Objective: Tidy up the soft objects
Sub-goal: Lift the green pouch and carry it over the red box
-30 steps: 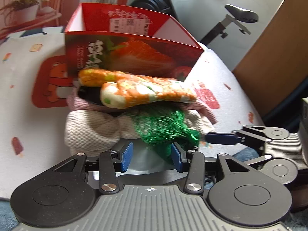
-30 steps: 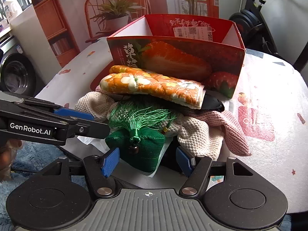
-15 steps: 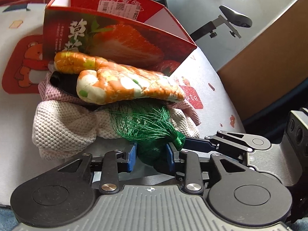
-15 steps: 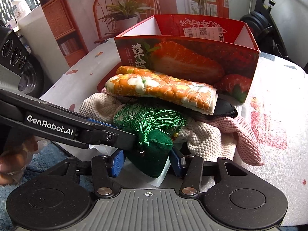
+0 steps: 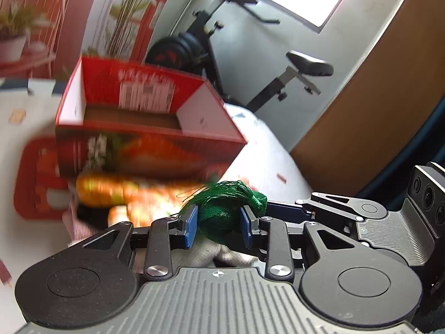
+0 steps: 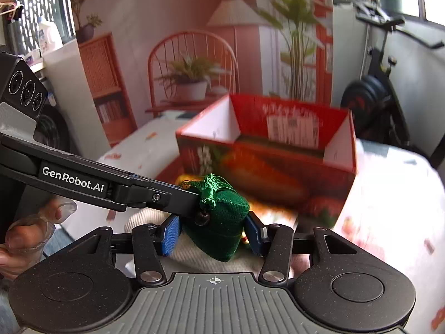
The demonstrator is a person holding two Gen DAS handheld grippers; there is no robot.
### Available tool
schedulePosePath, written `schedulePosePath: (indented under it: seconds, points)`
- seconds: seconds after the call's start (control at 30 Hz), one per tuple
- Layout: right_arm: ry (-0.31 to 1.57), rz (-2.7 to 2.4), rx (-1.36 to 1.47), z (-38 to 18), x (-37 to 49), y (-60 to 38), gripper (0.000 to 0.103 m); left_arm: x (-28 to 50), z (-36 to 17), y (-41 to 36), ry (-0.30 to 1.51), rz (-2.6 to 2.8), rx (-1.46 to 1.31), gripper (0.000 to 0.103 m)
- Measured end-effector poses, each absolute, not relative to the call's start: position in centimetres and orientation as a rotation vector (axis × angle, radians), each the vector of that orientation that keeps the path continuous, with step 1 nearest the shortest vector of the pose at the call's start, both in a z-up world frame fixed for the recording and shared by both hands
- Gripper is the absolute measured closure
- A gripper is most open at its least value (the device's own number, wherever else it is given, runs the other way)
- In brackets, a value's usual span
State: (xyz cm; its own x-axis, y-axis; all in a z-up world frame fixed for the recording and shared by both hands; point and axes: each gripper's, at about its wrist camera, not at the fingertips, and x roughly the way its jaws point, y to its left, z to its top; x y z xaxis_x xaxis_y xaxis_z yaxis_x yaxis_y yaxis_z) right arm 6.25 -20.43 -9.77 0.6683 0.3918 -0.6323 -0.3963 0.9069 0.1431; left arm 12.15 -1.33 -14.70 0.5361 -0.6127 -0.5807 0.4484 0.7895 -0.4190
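Note:
A green tasselled pouch (image 5: 219, 218) (image 6: 222, 220) hangs lifted above the pile of soft things. My left gripper (image 5: 218, 224) is shut on it, a blue pad pressing each side. My right gripper (image 6: 212, 235) is shut on the same pouch from the other side, and its fingers (image 5: 281, 208) reach in from the right in the left wrist view. The left gripper's fingers (image 6: 178, 194) meet the tassel end in the right wrist view. Below lie a blurred orange floral oven mitt (image 5: 105, 192) and a cream knitted cloth (image 6: 144, 218). Behind them stands an open red strawberry box (image 5: 144, 156) (image 6: 264, 172).
The table wears a white cloth with cartoon prints (image 6: 389, 194), and its edge drops off at the right. An exercise bike (image 5: 303, 66) and a wooden panel (image 5: 375, 97) stand beyond it. A person's hand (image 6: 25, 239) holds the left gripper's handle.
Both grippers closed on the green pouch and lifted it up off the pile. The box now sits lower in view, with its inside showing.

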Motion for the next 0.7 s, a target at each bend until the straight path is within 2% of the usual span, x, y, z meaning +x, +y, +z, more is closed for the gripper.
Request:
schedulePosePath:
  seconds: [0.7]
  points:
    - [0.426,0.398,-0.148,-0.4,16.8,-22.5,0.056,20.9,-4.0,-5.3,0.53,-0.605,-0.159,0.069]
